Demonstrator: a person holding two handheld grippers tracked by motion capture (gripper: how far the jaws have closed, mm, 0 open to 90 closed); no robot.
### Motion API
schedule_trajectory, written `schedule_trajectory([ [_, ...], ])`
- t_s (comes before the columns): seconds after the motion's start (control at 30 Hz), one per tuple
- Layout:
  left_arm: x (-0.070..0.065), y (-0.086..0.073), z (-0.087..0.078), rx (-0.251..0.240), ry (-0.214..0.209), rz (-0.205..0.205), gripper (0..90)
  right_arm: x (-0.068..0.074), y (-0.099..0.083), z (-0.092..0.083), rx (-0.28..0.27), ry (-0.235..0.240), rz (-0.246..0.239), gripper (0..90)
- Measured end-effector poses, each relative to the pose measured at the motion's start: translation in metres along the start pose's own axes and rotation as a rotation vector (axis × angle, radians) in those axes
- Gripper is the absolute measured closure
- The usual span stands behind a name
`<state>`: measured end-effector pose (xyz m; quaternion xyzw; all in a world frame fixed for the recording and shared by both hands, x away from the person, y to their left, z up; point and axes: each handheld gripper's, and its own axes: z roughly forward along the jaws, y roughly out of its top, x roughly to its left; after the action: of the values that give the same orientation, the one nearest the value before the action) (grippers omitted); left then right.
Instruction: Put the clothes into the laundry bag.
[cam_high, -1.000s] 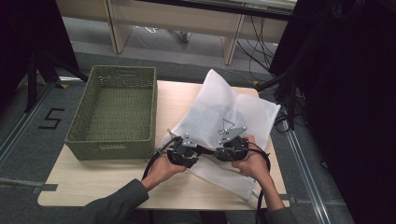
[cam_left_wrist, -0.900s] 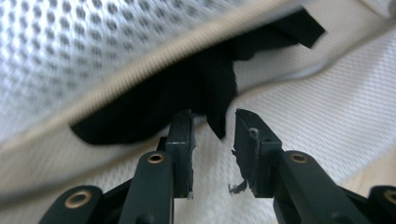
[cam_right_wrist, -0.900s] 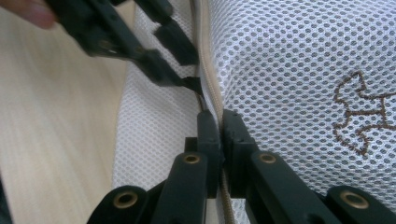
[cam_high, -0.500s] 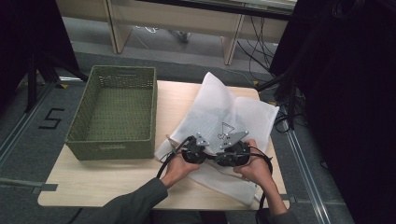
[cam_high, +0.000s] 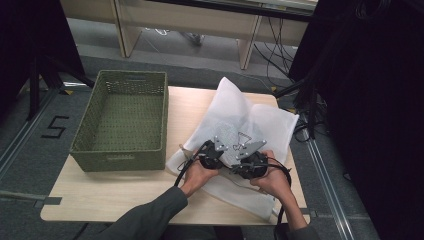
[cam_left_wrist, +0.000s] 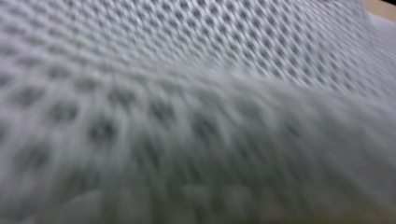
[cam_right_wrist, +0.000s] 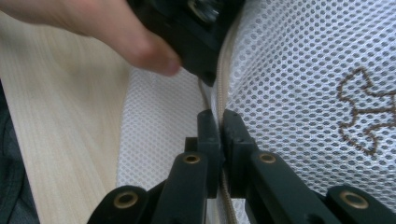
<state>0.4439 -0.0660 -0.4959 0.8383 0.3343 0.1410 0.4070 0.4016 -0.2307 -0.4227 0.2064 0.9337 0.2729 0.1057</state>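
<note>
**Two grippers at the zipper edge of a white mesh bag**

A white mesh bag (cam_high: 250, 125) is shown lying on the right half of a pale wooden table (cam_high: 115, 195), with its far corner raised and its near edge reaching almost to the table's front. A green woven basket (cam_high: 122, 117) stands to its left, apart from the bag.

The right gripper (cam_right_wrist: 219, 121) is seen with its jaws pressed together on the bag's zipper line (cam_right_wrist: 223, 88), the beige tape being pinched between the pads. The left gripper (cam_high: 212, 152) is held just beside it, at the same edge; in the left gripper view the mesh (cam_left_wrist: 196, 93) is blurred and lies right against the lens, so the jaws themselves are hidden. Its jaws have just been opening a little from an almost closed stand, and whether fabric is caught between them cannot be told.

The bag is judged to be light, soft and limp: it is expected to sag, fold and slide wherever it is not held, and open netting may snag on the pads. An embroidered brown motif (cam_right_wrist: 362, 112) marks the face beside the zipper. The firmest hold is offered by the stitched zipper tape, which is thicker and less stretchy than the mesh; a grip on each side of the slider would keep the line taut.
</note>
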Motion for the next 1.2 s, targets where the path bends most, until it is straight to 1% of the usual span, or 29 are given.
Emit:
schedule_trajectory([
  [0.07,-0.001,-0.006,-0.008,0.022,-0.022,0.021,77.5,0.000,0.000,0.002,0.004,0.003,-0.002,88.2],
  [0.1,0.001,-0.011,-0.016,0.042,-0.044,0.027,73.8,0.000,-0.001,0.004,0.009,0.004,0.002,88.1],
  [0.13,0.001,-0.014,-0.021,0.051,-0.049,0.025,70.9,-0.001,-0.001,0.004,0.010,0.000,-0.001,88.1],
  [0.17,0.001,-0.014,-0.021,0.051,-0.049,0.025,67.7,-0.001,-0.001,0.004,0.010,0.000,-0.001,88.1],
  [0.2,0.005,-0.020,-0.031,0.060,-0.038,0.031,65.1,0.000,-0.001,0.005,0.011,0.002,0.006,88.1],
  [0.3,0.011,-0.028,-0.043,0.080,-0.013,0.028,59.0,0.000,-0.001,0.006,0.012,0.005,0.002,88.1],
  [0.37,0.016,-0.032,-0.049,0.086,-0.006,0.004,55.3,0.000,-0.001,0.007,0.016,-0.001,-0.002,88.0],
  [0.43,0.019,-0.034,-0.051,0.097,-0.001,-0.006,53.7,0.000,-0.001,0.007,0.015,-0.001,-0.004,88.0],
  [0.5,0.021,-0.034,-0.048,0.098,-0.006,-0.026,53.5,0.000,-0.001,0.006,0.015,-0.001,0.001,88.0],
  [0.57,0.021,-0.032,-0.041,0.103,-0.010,-0.031,55.6,0.000,0.000,0.006,0.016,-0.001,0.001,88.0],
  [0.63,0.021,-0.029,-0.032,0.115,-0.002,-0.025,63.5,0.000,0.000,0.006,0.018,0.000,0.000,88.0],
  [0.67,0.022,-0.027,-0.027,0.115,0.011,-0.028,68.0,0.000,0.000,0.006,0.015,0.002,0.001,88.0],
  [0.7,0.022,-0.027,-0.027,0.115,0.011,-0.028,72.8,0.000,0.000,0.006,0.015,0.002,0.001,88.0],
  [0.73,0.025,-0.025,-0.019,0.114,0.045,-0.016,78.3,0.000,-0.001,0.006,0.013,0.004,0.001,88.1],
  [0.77,0.028,-0.024,-0.015,0.105,0.063,-0.024,82.9,0.000,-0.001,0.005,0.013,0.005,-0.001,88.1],
  [0.8,0.029,-0.023,-0.012,0.089,0.080,-0.042,85.9,0.000,-0.001,0.005,0.015,0.008,-0.002,88.1],
  [0.83,0.030,-0.021,-0.009,0.073,0.100,-0.049,88.0,0.000,-0.001,0.006,0.018,0.009,-0.004,88.1],
  [0.87,0.030,-0.020,-0.006,0.056,0.123,-0.048,89.3,0.000,0.000,0.006,0.022,0.010,0.003,88.1],
  [0.9,0.030,-0.020,-0.006,0.056,0.123,-0.048,89.4,0.000,0.000,0.006,0.022,0.010,0.003,88.1],
  [0.93,0.028,-0.017,-0.001,0.020,0.175,-0.036,89.5,0.001,0.000,0.007,0.021,0.014,-0.007,88.2],
  [0.97,0.026,-0.015,0.000,0.001,0.196,-0.029,89.5,0.001,0.001,0.007,0.029,0.015,-0.005,88.2],
  [1.0,0.026,-0.013,0.001,-0.007,0.199,-0.042,89.5,0.001,0.001,0.008,0.028,0.018,-0.012,88.2],
  [1.03,0.026,-0.013,0.001,-0.007,0.199,-0.042,89.4,0.002,0.000,0.008,0.029,0.021,-0.008,88.2],
  [1.07,0.027,-0.011,0.003,-0.005,0.184,-0.057,89.2,0.001,0.000,0.009,0.029,0.024,-0.010,88.1],
  [1.1,0.027,-0.011,0.003,-0.005,0.184,-0.057,88.3,0.001,0.000,0.009,0.029,0.024,-0.010,88.1],
  [1.13,0.028,-0.013,0.004,0.020,0.164,-0.045,86.3,0.001,-0.001,0.010,0.028,0.025,-0.011,88.1],
  [1.17,0.028,-0.013,0.004,0.020,0.164,-0.045,83.9,0.002,-0.001,0.010,0.035,0.029,-0.001,88.1],
  [1.2,0.029,-0.018,0.002,0.039,0.134,-0.040,82.1,0.002,-0.001,0.011,0.037,0.026,-0.008,88.1],
])
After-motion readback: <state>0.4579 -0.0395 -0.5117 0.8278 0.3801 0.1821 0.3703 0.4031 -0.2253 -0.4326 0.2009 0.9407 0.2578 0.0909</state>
